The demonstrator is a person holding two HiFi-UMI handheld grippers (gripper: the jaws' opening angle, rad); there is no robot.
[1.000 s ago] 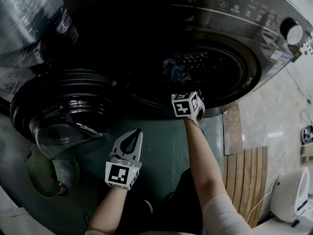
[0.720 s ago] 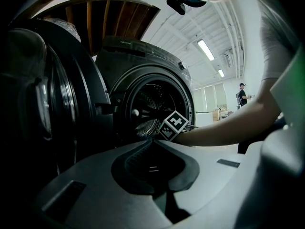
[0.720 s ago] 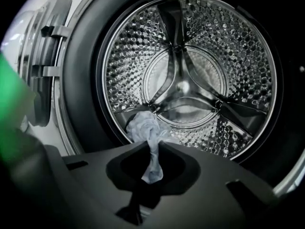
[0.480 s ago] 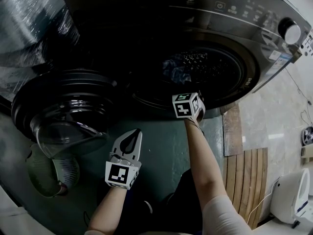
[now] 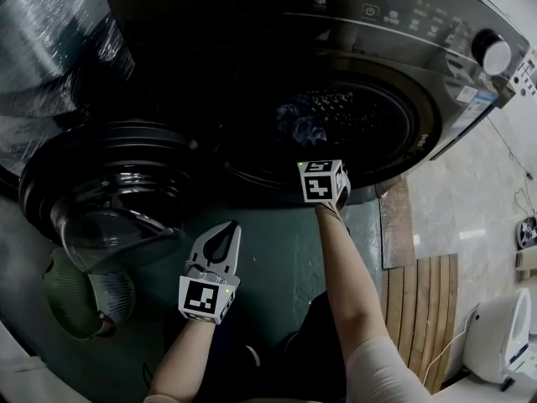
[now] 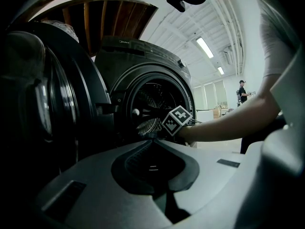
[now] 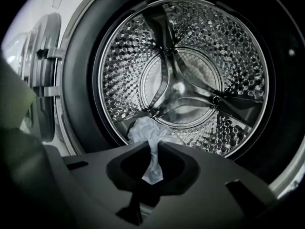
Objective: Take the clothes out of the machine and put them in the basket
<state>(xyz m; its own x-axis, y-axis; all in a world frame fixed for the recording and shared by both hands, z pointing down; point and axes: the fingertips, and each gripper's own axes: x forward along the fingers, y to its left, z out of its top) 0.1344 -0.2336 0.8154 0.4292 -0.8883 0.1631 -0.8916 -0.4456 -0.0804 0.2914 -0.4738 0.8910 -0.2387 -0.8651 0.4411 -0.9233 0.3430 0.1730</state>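
The dark front-loading washing machine (image 5: 377, 23) stands with its round door (image 5: 109, 191) swung open to the left. My right gripper (image 7: 153, 144) is at the mouth of the steel drum (image 7: 181, 75), shut on a twisted strand of a pale cloth (image 7: 143, 130) that lies on the drum's lower left. In the head view only its marker cube (image 5: 322, 181) shows, with bluish clothes (image 5: 302, 122) in the drum beyond. My left gripper (image 5: 228, 227) hangs lower, in front of the machine and below the door, shut and holding nothing. A green basket (image 5: 88, 296) sits on the floor at lower left.
A plastic-wrapped bundle (image 5: 50, 32) lies left of the machine. A wooden slatted platform (image 5: 428, 309) and a white appliance (image 5: 495, 334) are on the right. The open door overhangs the basket. A person (image 6: 243, 90) stands far off in the room.
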